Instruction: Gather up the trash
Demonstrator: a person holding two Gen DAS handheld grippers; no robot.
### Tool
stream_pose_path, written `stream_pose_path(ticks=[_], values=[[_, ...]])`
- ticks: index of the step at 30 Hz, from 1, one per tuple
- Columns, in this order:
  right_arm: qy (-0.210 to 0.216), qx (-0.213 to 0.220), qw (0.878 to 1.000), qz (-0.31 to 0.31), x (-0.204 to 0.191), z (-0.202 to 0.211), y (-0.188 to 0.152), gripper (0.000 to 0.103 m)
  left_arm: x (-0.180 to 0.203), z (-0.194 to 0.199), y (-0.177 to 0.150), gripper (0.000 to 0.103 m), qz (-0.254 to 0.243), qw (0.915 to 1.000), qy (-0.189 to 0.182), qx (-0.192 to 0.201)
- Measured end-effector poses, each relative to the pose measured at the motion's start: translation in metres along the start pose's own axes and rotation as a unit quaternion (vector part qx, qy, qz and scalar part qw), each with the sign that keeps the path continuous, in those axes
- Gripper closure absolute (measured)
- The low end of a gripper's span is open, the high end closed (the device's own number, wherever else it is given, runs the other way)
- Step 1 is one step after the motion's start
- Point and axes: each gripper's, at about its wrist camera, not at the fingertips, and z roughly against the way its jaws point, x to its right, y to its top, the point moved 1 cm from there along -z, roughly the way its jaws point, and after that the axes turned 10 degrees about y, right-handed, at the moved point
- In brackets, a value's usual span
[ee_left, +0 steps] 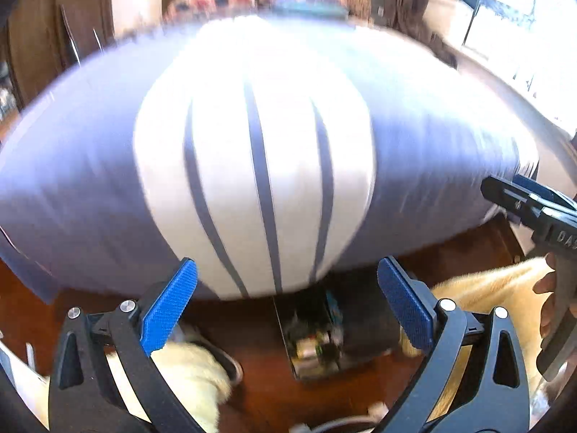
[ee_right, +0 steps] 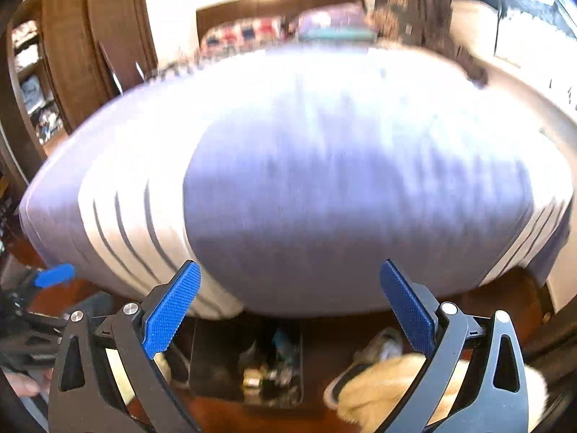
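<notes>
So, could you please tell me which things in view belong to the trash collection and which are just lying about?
Part of the job:
- black bin on the floor, holding some trash
- left gripper, open
- right gripper, open

Just lying about:
- bed
- shoe
- cream furry fabric

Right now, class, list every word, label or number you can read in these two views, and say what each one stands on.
"DA": raised letters on the right gripper's black body, cut off by the frame edge.
Packaging in the trash bin: too blurred to read.
Items past the bed: too blurred to read.
</notes>
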Motion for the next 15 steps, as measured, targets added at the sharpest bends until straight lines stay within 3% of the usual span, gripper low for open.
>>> stream_pose_path(ticks=[6,11,15], values=[[-0.038,0.093,0.994,0.040,-0.018,0.062,0.039,0.003,-0.008,0.073,0.044,0.008,0.009,0.9933,0.031,0.111],[-0.063,0.132,0.987,0.065,-0.028,0.098,0.059,0.003,-0.011,0.110,0.063,0.008,0.026,0.9869,0.034,0.155],[-0.056,0.160,0.984,0.052,-0.027,0.121,0.071,0.003,-0.015,0.136,0.076,0.008,0.045,0.9799,0.046,0.189]])
